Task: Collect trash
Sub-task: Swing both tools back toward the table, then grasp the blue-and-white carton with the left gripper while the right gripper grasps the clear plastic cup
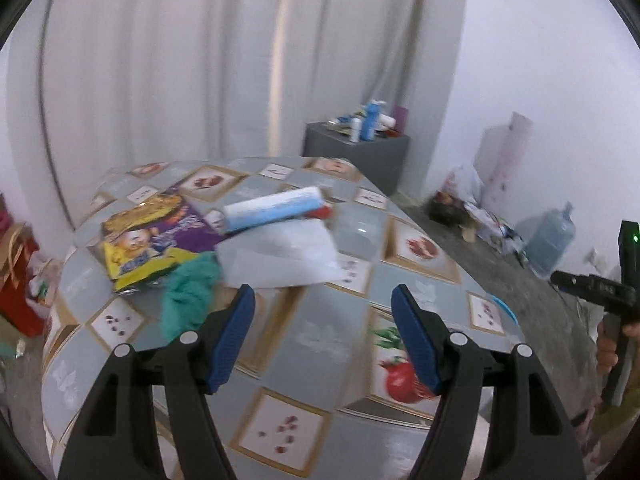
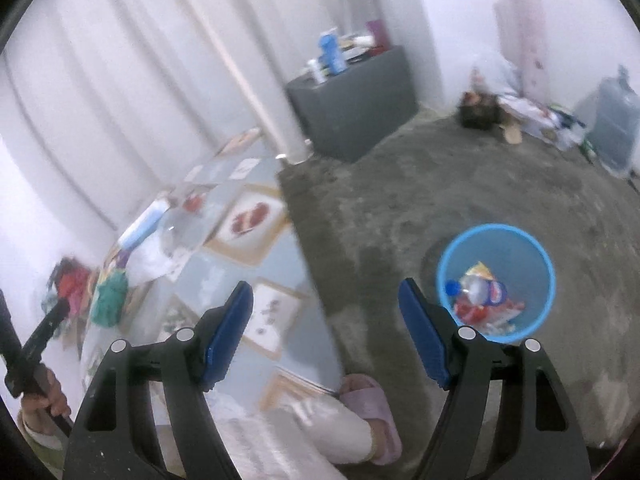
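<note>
Both grippers, left gripper (image 1: 323, 300) and right gripper (image 2: 325, 296), fingers wide, empty. Crumpled teal cloth scrap (image 1: 188, 296) nearest on tiled-print surface (image 1: 320, 340); approach low, pinch mid-bunch, carry to round blue plastic bin (image 2: 536, 264) on floor.

We hold our left gripper (image 1: 323, 300) with jaws wide apart, nothing between them. Our right gripper (image 2: 325, 296) gapes likewise, empty, our left hand (image 2: 46, 394) at its eight o'clock.
</note>
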Action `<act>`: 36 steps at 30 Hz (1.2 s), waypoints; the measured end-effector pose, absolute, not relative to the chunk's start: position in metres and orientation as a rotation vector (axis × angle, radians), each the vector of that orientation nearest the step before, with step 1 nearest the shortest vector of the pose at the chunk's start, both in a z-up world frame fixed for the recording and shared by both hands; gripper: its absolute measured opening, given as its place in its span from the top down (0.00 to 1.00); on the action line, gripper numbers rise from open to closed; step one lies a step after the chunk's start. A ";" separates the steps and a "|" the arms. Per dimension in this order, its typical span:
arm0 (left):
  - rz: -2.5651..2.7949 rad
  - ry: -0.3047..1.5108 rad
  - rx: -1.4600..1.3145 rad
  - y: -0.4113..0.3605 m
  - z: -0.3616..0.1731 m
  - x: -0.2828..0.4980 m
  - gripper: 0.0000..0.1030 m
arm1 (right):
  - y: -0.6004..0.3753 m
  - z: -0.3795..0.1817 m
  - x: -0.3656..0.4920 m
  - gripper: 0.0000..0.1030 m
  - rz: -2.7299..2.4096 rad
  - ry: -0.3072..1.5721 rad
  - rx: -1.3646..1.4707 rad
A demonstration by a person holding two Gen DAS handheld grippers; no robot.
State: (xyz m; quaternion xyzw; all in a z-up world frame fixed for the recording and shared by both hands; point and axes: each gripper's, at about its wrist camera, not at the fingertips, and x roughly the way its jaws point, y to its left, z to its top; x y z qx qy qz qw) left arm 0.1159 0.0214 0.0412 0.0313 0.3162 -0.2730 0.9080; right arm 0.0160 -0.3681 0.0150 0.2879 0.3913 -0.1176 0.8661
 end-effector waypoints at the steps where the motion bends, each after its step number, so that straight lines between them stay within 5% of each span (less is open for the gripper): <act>1: -0.551 0.642 0.062 0.026 0.041 0.121 0.33 | -0.363 0.017 0.023 0.31 -0.229 0.823 0.592; 17: -0.643 0.574 0.290 -0.017 0.051 0.233 0.33 | -0.287 0.040 0.178 0.31 0.126 0.826 0.292; 36: -0.867 0.684 0.766 -0.077 -0.018 0.321 0.33 | -0.242 -0.017 0.272 0.31 0.592 0.911 -0.030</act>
